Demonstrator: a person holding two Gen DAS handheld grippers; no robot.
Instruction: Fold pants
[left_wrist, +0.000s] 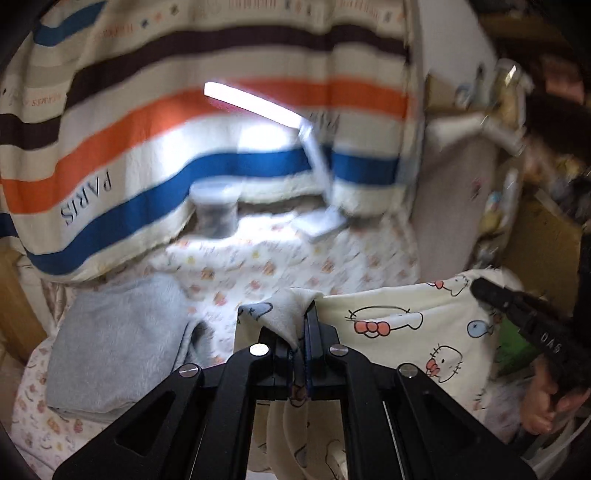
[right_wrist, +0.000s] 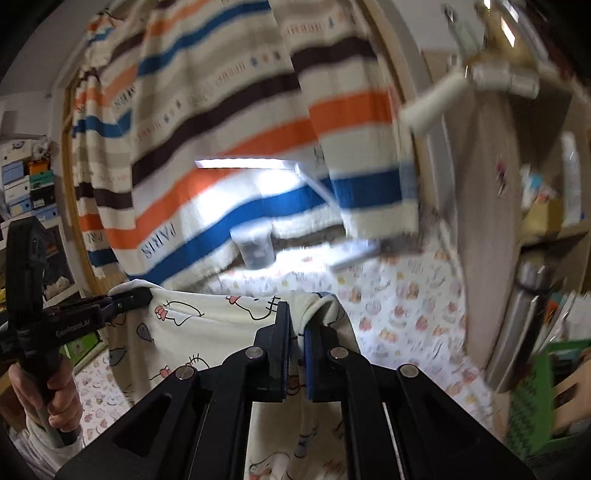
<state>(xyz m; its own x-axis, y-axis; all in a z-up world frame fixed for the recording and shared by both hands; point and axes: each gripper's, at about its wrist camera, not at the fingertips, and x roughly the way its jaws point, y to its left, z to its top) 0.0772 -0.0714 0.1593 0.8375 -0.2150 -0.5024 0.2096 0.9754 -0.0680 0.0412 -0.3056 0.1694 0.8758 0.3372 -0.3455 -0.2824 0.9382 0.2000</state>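
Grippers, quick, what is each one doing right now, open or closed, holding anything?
Left gripper: closed on the cartoon-print pants.
Right gripper: closed on the same pants.

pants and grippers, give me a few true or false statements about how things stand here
1. Both grippers are shut on the pants. True: the left gripper and the right gripper each pinch the top edge.
2. The pants lie flat on the bed. False: they hang, stretched between the grippers.
3. A folded grey garment lies on the patterned sheet. True.
4. The lamp is off. False: its bar glows brightly.
5. The pants are plain blue. False: they are cream with cartoon prints.
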